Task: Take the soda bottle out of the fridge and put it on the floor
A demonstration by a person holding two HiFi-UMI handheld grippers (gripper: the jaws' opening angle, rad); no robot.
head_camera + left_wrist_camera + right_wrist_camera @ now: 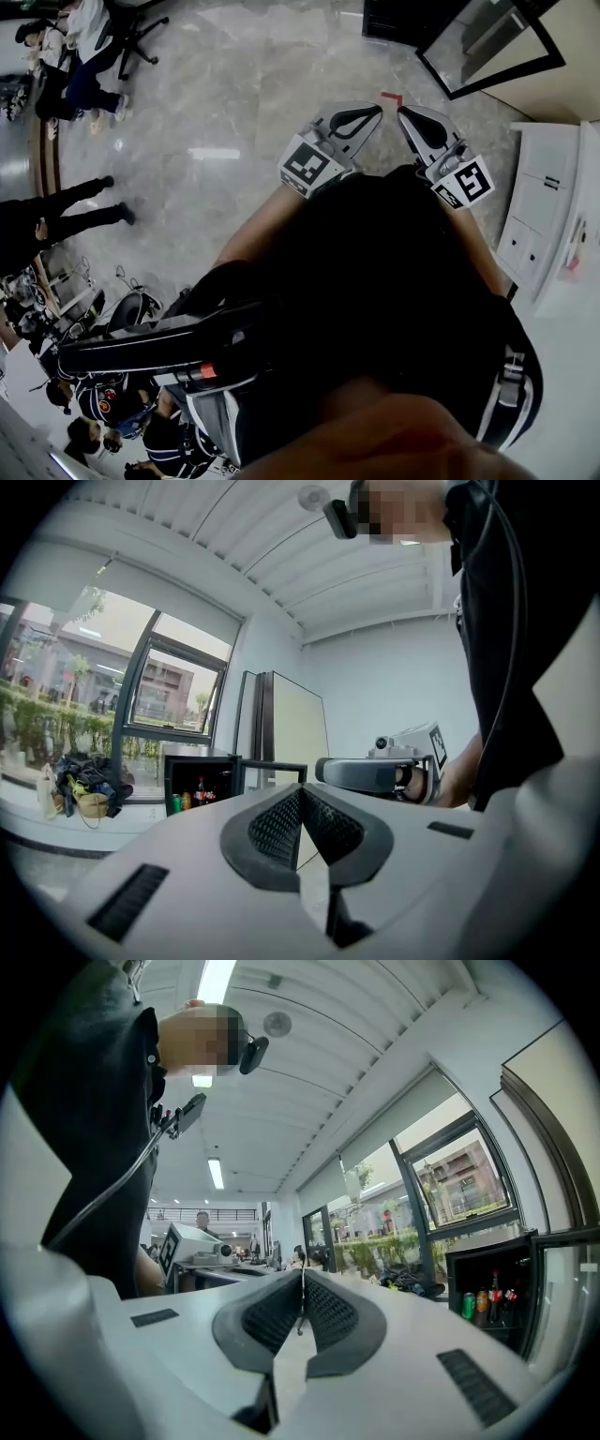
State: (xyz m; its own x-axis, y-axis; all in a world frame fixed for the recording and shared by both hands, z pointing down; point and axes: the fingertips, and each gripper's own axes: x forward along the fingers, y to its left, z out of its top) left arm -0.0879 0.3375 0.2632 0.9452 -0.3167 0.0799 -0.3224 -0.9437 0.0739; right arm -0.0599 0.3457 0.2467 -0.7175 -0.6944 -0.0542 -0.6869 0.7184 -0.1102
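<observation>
The small black fridge (201,755) stands open by the window, its framed glass door (272,767) swung out to one side. The soda bottle (200,791) stands upright on a shelf inside the fridge, just beside a green can (175,802) and an orange can (186,801). Both claws are held well short of the fridge, and neither reaches into it. The left gripper (300,797) has its ribbed pads pressed together with nothing between them, and the fridge lies a little off its line. The right gripper (302,1283) is likewise closed and empty; from its own camera the fridge sits off to one side, with the bottle and cans visible on the shelf. In the head view the two claws sit side by side above the pale marble floor (234,112), tips angled toward each other, well apart from the fridge door. A heap of bags (84,789) lies on the sill, on the side of the fridge away from its door.
</observation>
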